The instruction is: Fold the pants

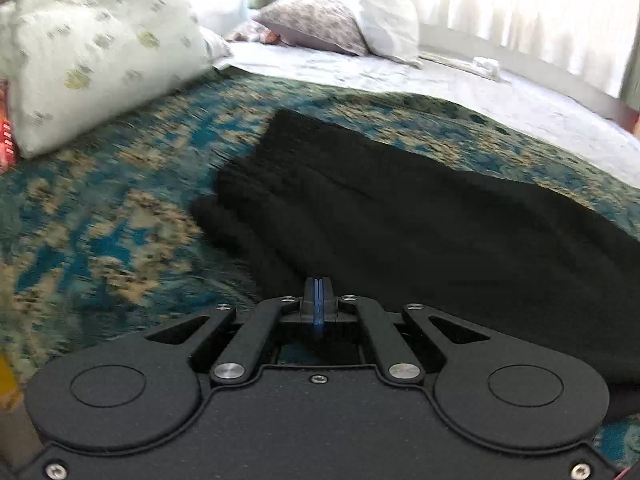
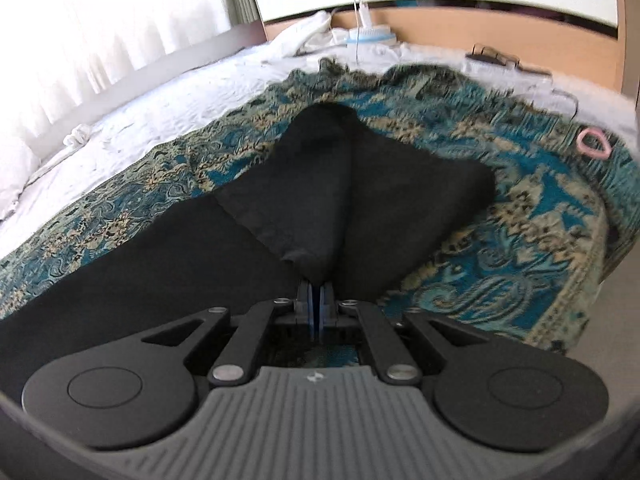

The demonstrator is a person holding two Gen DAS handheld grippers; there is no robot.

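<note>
Black pants (image 1: 400, 216) lie on a blue and tan patterned blanket (image 1: 120, 200) on a bed. My left gripper (image 1: 318, 284) is shut at the near edge of the pants; whether cloth sits between its blue pads is hidden. In the right wrist view the pants (image 2: 200, 264) stretch left, and one leg end (image 2: 400, 200) fans out. My right gripper (image 2: 315, 284) is shut on a pinched fold of the pants (image 2: 308, 216), which rises to its fingertips.
A white flowered pillow (image 1: 100, 56) lies at the left, two more pillows (image 1: 340, 24) at the back. White sheet (image 2: 140, 112) beyond the blanket (image 2: 520, 240). A pink ring (image 2: 592, 142) lies on the blanket's right edge. A wooden headboard (image 2: 480, 28) and small items stand behind.
</note>
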